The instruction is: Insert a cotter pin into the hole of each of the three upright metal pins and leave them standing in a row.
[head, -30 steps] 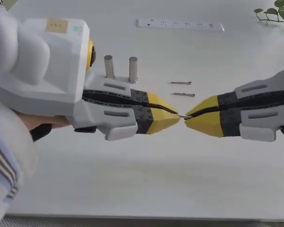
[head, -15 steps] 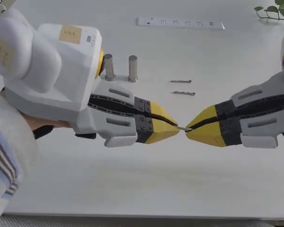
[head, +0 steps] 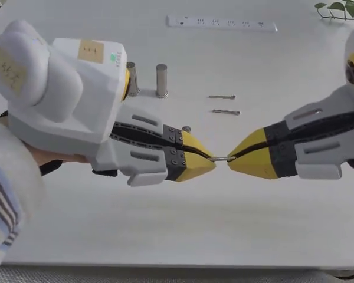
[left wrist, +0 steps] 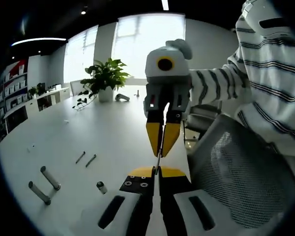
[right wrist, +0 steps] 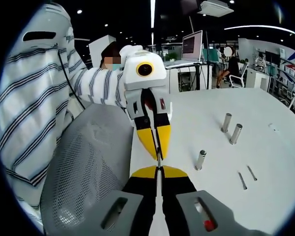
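A thin silver metal cotter pin (head: 220,159) is held in the air between the yellow tips of the left gripper (head: 211,160) and the right gripper (head: 230,159), which meet nose to nose above the white tabletop (head: 165,224). Both pairs of jaws are seen pressed together, one on each end of the pin. Which of them bears the real grip cannot be told, the pin being so thin.

The step is judged to be a re-grip, made so that the pin can be pointed at a hole. It is best done if one pair of jaws is loosened only once the other is firmly clamped. A good length of pin should be left free beyond the holding tips.

A pair of upright grey metal pins (head: 161,81) stands further back, and a third grey metal pin (head: 186,128) is seen just behind the left gripper. Two spare cotter pins (head: 222,96) lie to their right. The cross holes are too small to be made out, so alignment should be checked before any push is given.
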Tool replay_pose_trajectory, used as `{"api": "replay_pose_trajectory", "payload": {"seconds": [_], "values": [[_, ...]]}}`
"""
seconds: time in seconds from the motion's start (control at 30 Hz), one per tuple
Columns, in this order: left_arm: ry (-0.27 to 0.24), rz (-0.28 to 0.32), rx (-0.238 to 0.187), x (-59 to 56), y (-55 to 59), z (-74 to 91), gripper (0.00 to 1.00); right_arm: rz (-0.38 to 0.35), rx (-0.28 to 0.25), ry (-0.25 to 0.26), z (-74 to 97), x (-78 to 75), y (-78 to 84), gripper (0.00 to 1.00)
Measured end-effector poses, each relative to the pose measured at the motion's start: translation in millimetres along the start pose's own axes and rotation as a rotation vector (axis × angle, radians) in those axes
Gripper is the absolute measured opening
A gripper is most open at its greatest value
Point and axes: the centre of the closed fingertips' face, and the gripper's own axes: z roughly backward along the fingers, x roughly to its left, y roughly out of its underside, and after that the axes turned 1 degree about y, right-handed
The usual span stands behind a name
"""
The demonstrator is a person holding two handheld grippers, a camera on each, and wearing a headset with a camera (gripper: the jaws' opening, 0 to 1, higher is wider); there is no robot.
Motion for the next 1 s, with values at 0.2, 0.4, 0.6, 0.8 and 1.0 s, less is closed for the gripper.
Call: {"api": "replay_pose_trajectory", "payload": {"seconds": [0.2,0.4,0.6,0.8,1.0], "values": [[-0.04,0.009,-0.001,14.8,6.0,8.3,0.01,0.004,0.01,0.019,-2.4,-9.6,2.4,0.0],[-0.072,0.022,0.024,38.3,20.0,18.0,0.04,-0.013,0.082,0.125,-2.3,-40.4,17.9,0.0],[-0.141,0.036,0.036,62.5,24.7,18.9,0.14,-0.003,0.121,0.138,-9.3,-53.3,29.4,0.0],[-0.196,0.023,0.055,82.7,31.2,25.4,0.23,-0.003,0.146,0.146,-15.8,-63.0,33.1,0.0],[-0.186,0.033,0.09,97.2,44.5,20.1,0.18,0.03,0.166,0.143,-21.4,-68.2,34.8,0.0]]}}
